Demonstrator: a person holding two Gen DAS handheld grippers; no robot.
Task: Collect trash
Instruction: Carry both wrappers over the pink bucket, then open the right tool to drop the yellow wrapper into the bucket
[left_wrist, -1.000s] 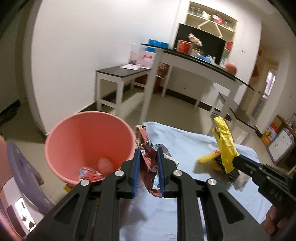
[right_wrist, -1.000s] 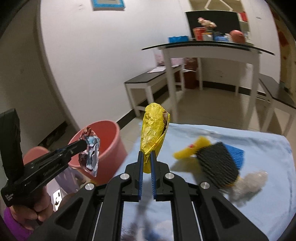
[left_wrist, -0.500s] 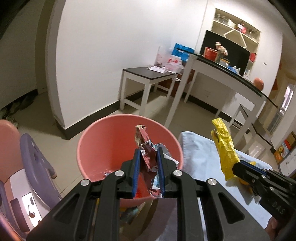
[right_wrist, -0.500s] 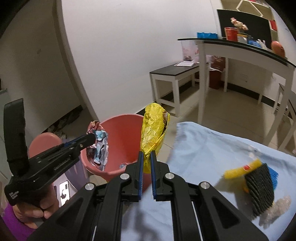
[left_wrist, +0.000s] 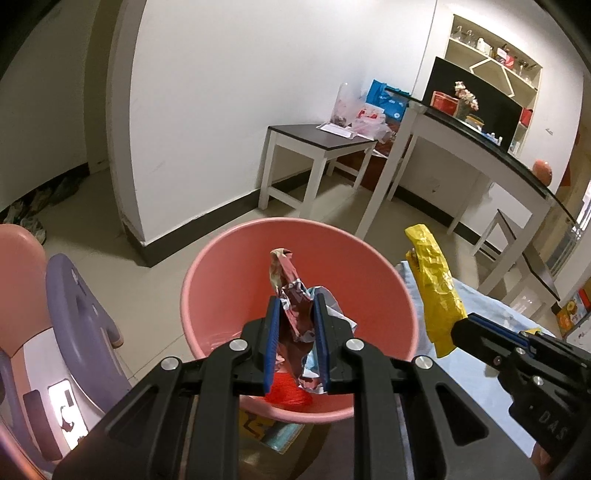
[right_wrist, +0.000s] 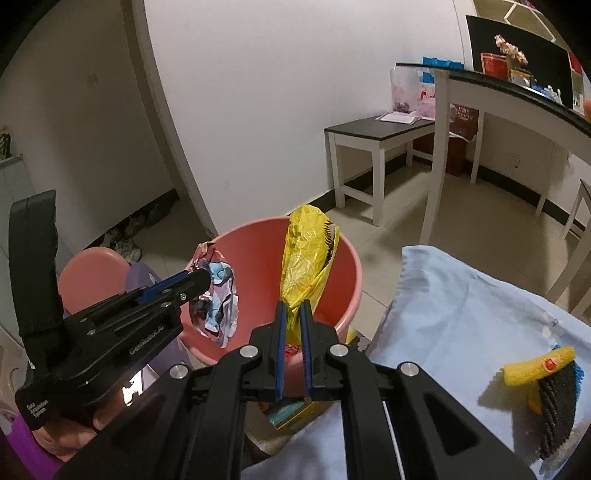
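Observation:
My left gripper (left_wrist: 295, 306) is shut on a crumpled red and silver wrapper (left_wrist: 291, 291) and holds it over the pink bin (left_wrist: 229, 266). The wrapper also shows in the right wrist view (right_wrist: 218, 302), at the tip of the left gripper (right_wrist: 203, 280). My right gripper (right_wrist: 290, 308) is shut on a yellow wrapper (right_wrist: 306, 266) and holds it upright above the bin's near rim (right_wrist: 354, 273). In the left wrist view the yellow wrapper (left_wrist: 437, 288) hangs just right of the bin. Red trash (left_wrist: 288, 395) lies in the bin's bottom.
A table with a light blue cloth (right_wrist: 461, 317) is at the right, with a yellow, black and blue brush (right_wrist: 550, 391) on it. A purple and pink child's chair (left_wrist: 70, 317) stands left of the bin. White side tables (left_wrist: 317, 155) stand behind.
Both grippers have moved left from above the blue cloth to over the pink bin, each still holding its wrapper. The brush has slid toward the right edge of the right wrist view.

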